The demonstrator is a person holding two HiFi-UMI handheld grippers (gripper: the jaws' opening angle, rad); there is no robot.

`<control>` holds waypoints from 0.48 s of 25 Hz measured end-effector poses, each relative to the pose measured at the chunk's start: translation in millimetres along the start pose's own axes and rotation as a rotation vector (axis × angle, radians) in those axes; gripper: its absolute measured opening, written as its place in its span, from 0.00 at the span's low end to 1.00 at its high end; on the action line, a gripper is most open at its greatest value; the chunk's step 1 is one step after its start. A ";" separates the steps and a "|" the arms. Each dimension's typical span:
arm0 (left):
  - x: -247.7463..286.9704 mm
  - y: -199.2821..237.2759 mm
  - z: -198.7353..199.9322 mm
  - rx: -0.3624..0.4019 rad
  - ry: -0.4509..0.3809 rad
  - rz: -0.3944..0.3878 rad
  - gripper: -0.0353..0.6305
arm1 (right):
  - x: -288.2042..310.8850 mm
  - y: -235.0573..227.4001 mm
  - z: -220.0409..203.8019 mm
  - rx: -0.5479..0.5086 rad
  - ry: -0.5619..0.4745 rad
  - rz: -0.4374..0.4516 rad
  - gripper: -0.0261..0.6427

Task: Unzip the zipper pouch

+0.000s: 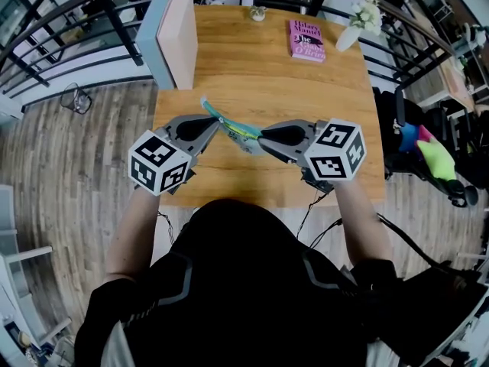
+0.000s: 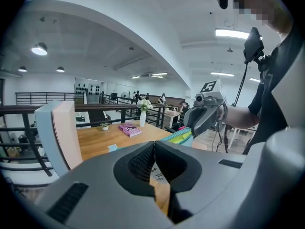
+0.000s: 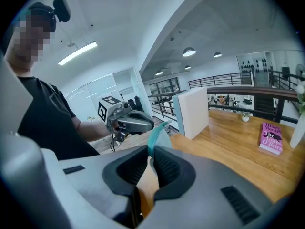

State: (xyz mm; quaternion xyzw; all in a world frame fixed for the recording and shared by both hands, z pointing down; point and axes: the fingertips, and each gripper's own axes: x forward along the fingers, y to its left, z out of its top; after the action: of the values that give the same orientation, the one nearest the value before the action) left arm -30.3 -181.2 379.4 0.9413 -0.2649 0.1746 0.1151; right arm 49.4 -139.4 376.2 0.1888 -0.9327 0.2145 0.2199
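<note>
The right gripper (image 3: 148, 151) is clenched on one end of the teal fabric zipper pouch (image 3: 156, 132), which pokes out beyond its tips. The left gripper (image 2: 153, 147) is squeezed fully together, with the pouch just past its right pad. Any pull tab pinched there is too small to tell.

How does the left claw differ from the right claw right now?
The right claw pinches the teal fabric zipper pouch, which sticks up out of its grip; the left claw is shut with nothing visible in its grip. In the head view the left claw is by the pouch's left part, the right claw at its right end. Both are closed, over the wooden table.
</note>
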 end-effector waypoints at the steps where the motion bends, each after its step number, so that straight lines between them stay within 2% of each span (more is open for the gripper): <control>1: -1.3 1.9 0.2 -0.001 0.000 0.008 0.10 | -0.8 -1.0 0.8 -0.003 -0.001 -0.004 0.11; 7: -11.5 25.3 1.5 -0.046 0.001 0.088 0.10 | -10.9 -9.4 3.3 0.002 -0.012 -0.033 0.11; 12: -19.2 39.6 4.9 -0.057 -0.008 0.122 0.10 | -18.7 -19.6 5.1 0.020 -0.032 -0.059 0.11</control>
State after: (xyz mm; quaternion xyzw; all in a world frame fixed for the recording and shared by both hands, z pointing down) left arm -65.6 -206.9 372.4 0.9205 -0.3269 0.1699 0.1301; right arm 72.1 -153.4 369.1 0.2219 -0.9280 0.2141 0.2092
